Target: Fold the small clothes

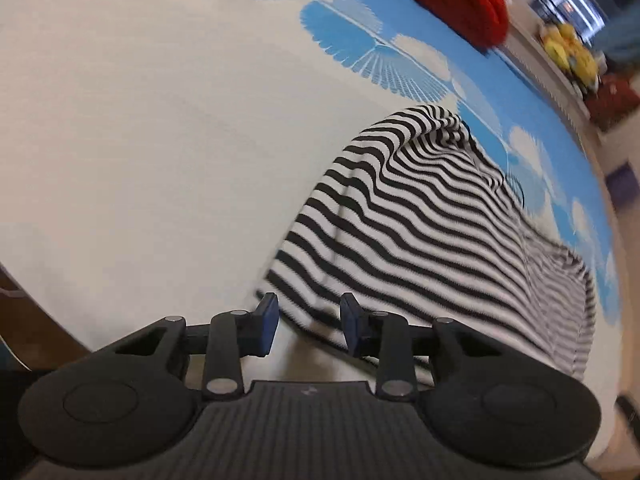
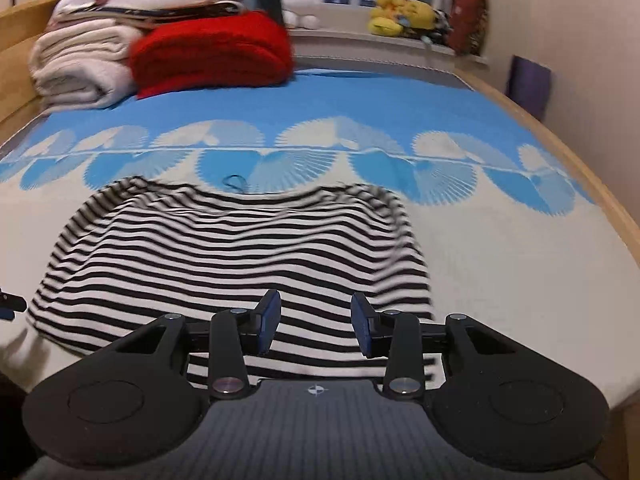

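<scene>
A black-and-white striped garment (image 2: 232, 256) lies spread on the bed, rumpled at its far edge; it also shows in the left wrist view (image 1: 432, 232). My right gripper (image 2: 316, 326) is open and empty, just above the garment's near hem. My left gripper (image 1: 308, 322) is open and empty at the garment's near left corner, its right finger over the striped edge. The tip of the left gripper (image 2: 10, 306) shows at the left edge of the right wrist view.
The bed cover (image 2: 500, 264) is cream near me and blue with fan patterns farther off. A folded red blanket (image 2: 216, 54) and stacked white blankets (image 2: 76, 62) sit at the far left. Plush toys (image 2: 400, 14) line the windowsill. A wooden bed rim (image 2: 600, 200) runs along the right.
</scene>
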